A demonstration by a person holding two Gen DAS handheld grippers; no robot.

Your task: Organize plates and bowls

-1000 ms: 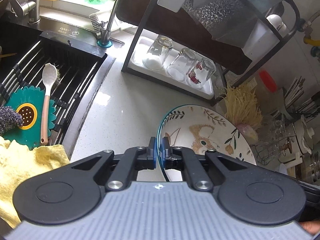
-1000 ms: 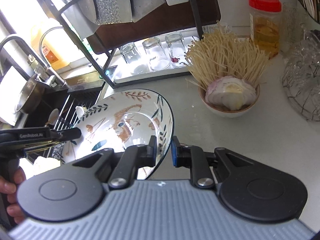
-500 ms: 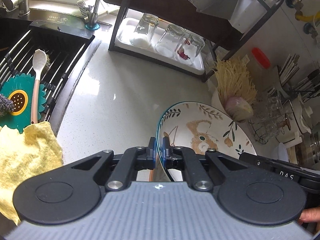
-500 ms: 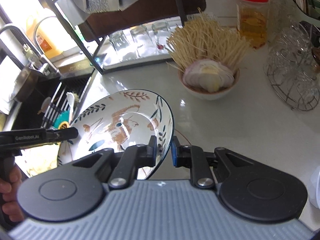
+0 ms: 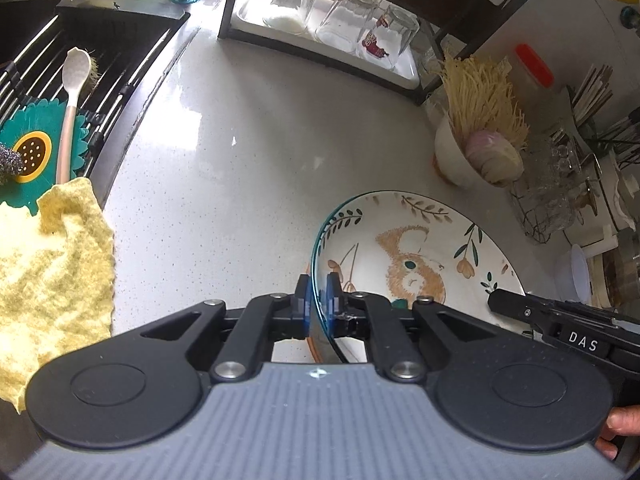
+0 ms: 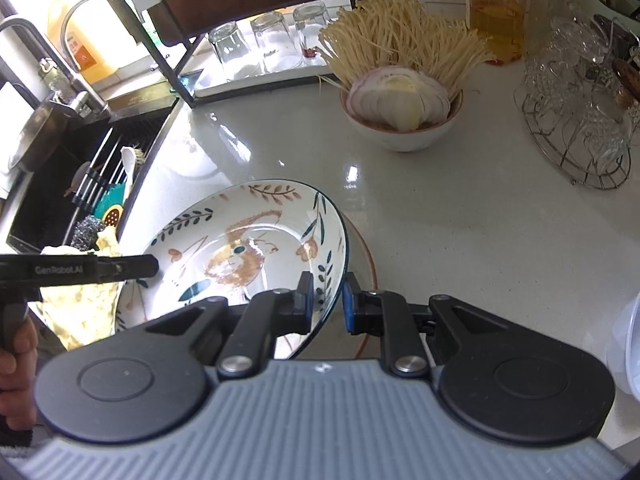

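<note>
The left gripper (image 5: 318,298) is closed on the near rim of the painted bowl (image 5: 416,256), one blue pad on each side. The bowl (it has a fox and leaves inside) is above the white counter (image 5: 256,152). The right gripper (image 5: 560,320) reaches its far side. A yellow cloth (image 5: 52,272) lies beside the sink rack (image 5: 100,64).

At upper left of the left wrist view we see a white spoon (image 5: 72,92) lying on a teal sunflower mat (image 5: 36,148) over the sink rack, with a yellow cloth (image 5: 48,264) just below it. Three upturned glasses (image 5: 344,20) stand on a white tray (image 5: 404,74) at the top. On the pale counter (image 5: 260,152) at right, we see a bowl of noodles and sliced onion (image 6: 400,108), a red-lidded jar (image 6: 496,12) behind it.
</note>
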